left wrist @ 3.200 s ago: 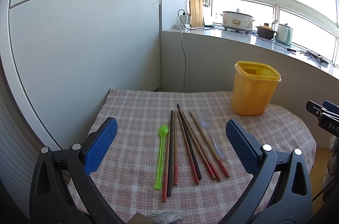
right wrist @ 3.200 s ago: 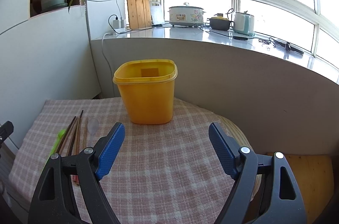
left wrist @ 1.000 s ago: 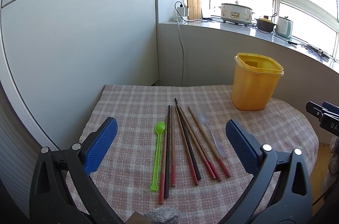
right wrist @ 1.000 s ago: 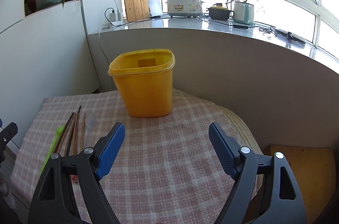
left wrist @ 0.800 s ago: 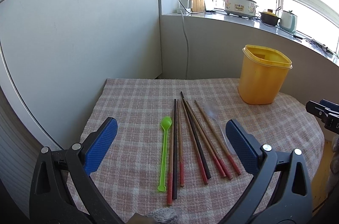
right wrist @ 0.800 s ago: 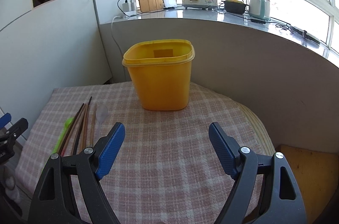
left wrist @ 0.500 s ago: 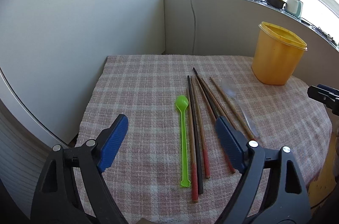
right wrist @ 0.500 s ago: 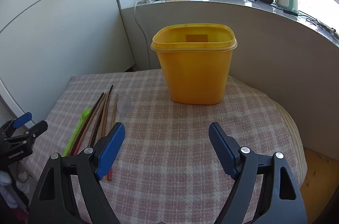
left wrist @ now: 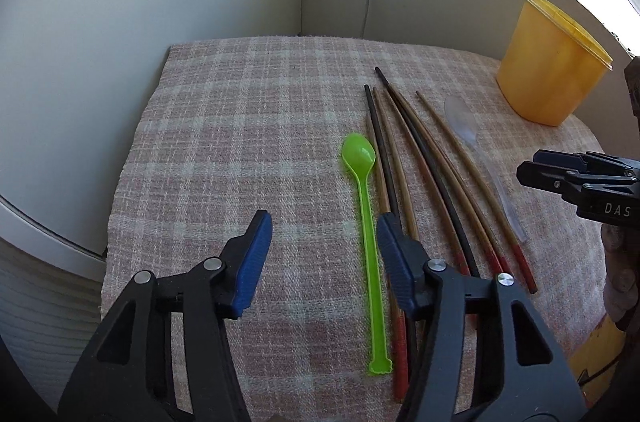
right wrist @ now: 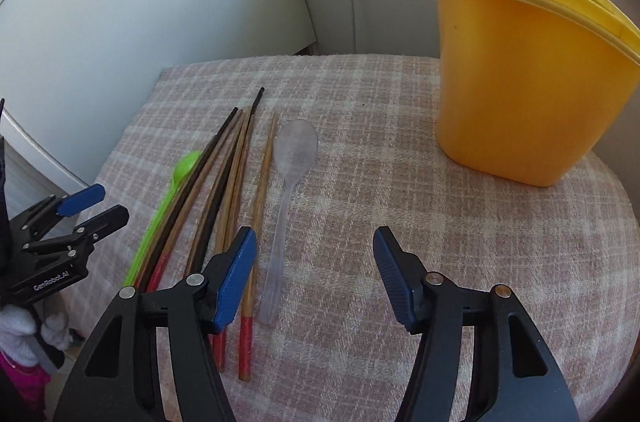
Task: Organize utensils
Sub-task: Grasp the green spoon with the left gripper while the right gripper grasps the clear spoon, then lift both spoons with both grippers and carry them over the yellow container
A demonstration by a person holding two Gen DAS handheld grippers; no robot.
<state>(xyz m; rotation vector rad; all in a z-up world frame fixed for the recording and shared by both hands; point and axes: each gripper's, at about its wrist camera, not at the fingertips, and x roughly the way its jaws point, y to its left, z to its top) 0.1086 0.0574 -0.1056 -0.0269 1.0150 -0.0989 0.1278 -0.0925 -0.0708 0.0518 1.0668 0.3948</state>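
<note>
Left wrist view: your left hand-held gripper (left wrist: pixel 324 254) hangs over the checked cloth (left wrist: pixel 240 142) on the worktop, jaws just closing, nothing between them. The green spoon (left wrist: pixel 366 206) lies beside its right pad. Your right hand-held gripper (right wrist: pixel 314 274), also just closing, straddles the clear spoon (right wrist: pixel 286 190) without touching. Chopsticks (right wrist: pixel 232 190) lie between the spoons; the yellow tub (right wrist: pixel 528 86) stands behind.

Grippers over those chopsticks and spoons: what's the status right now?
Left gripper and right gripper open, jaws just narrowing, nothing held. Green spoon, chopsticks, clear spoon flat on cloth. Yellow container unobstructed.
</note>
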